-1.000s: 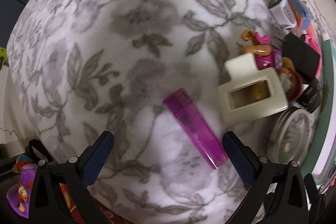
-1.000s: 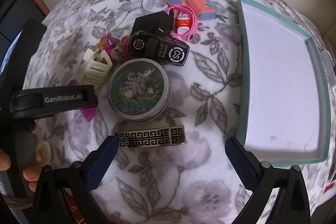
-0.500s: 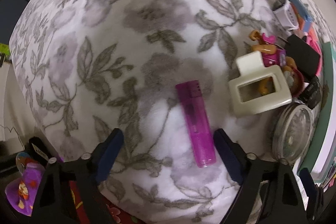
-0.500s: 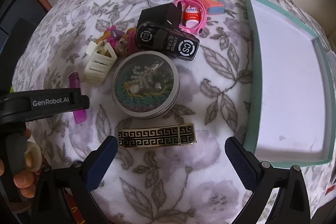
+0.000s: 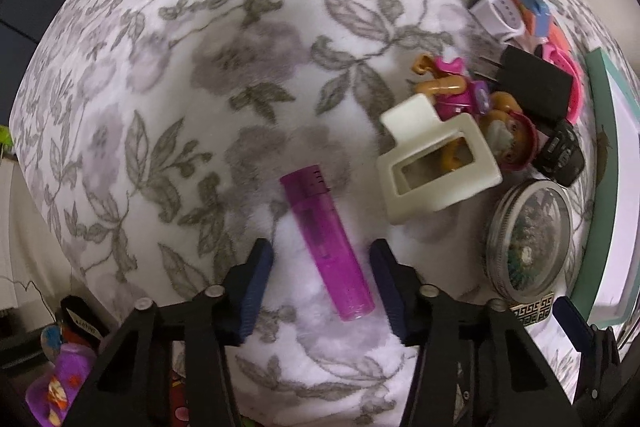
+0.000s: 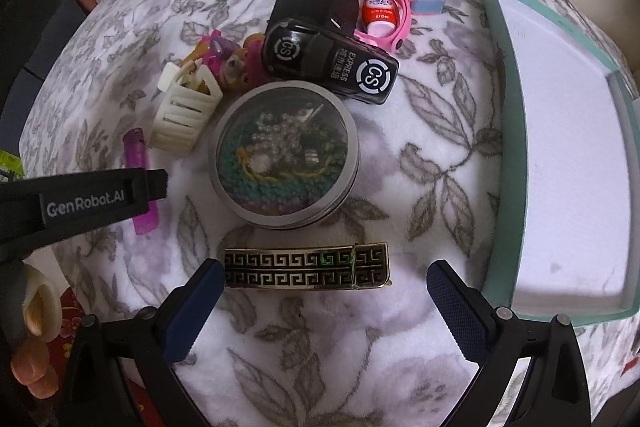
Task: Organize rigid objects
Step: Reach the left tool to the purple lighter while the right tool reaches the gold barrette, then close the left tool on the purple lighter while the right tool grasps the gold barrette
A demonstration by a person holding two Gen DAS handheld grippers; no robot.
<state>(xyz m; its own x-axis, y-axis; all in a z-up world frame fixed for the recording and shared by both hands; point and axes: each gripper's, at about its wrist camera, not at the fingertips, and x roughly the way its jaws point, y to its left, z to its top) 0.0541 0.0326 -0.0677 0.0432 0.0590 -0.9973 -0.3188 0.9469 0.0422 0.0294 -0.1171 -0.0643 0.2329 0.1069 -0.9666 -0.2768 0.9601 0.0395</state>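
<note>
Left gripper closing around translucent purple lighter, pads apart from it; right gripper open; lighter midsection hidden in right view.

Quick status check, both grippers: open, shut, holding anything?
Left gripper: jaws closing around the purple lighter, pads not yet touching it.
Right gripper: open, holding nothing, poised over the gold-patterned bar.

A translucent purple plastic lighter lies on white fleece printed with grey leaves and mauve flowers. The flat gold clip bears a black Greek-key pattern; the round tin apparently holds teal and pearl-coloured beads.
</note>
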